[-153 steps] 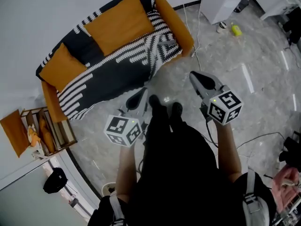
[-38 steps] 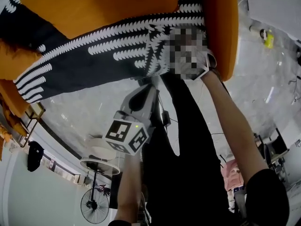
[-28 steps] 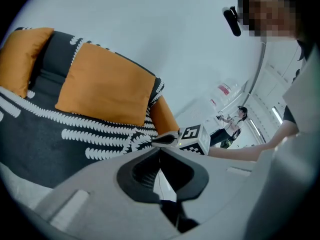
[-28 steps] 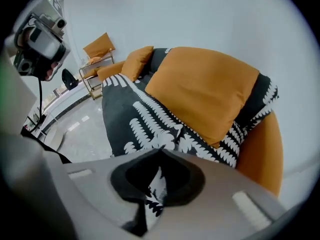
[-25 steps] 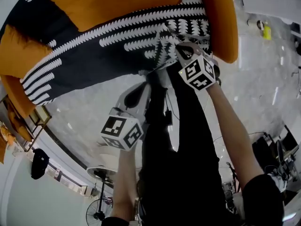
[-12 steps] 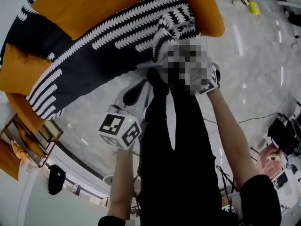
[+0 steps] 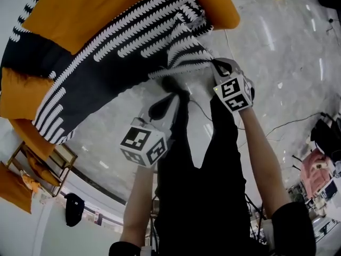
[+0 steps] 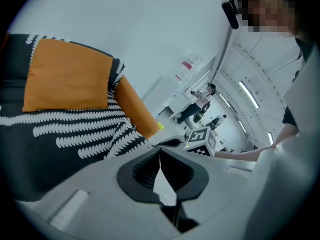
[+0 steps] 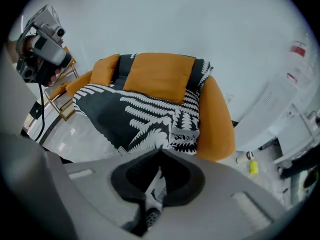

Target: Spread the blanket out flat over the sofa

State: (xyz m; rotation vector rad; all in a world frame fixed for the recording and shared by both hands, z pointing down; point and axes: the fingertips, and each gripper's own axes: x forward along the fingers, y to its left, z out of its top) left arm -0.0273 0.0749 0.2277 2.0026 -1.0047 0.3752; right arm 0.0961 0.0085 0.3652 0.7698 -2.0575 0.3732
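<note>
Black-and-white blanket (image 7: 106,73) has its edge pinched in the right claw (image 7: 214,63).

Black, white-fern-striped blanket (image 7: 106,63) drapes the orange sofa (image 7: 74,15); its 3 o'clock corner stretches off the seat.
</note>
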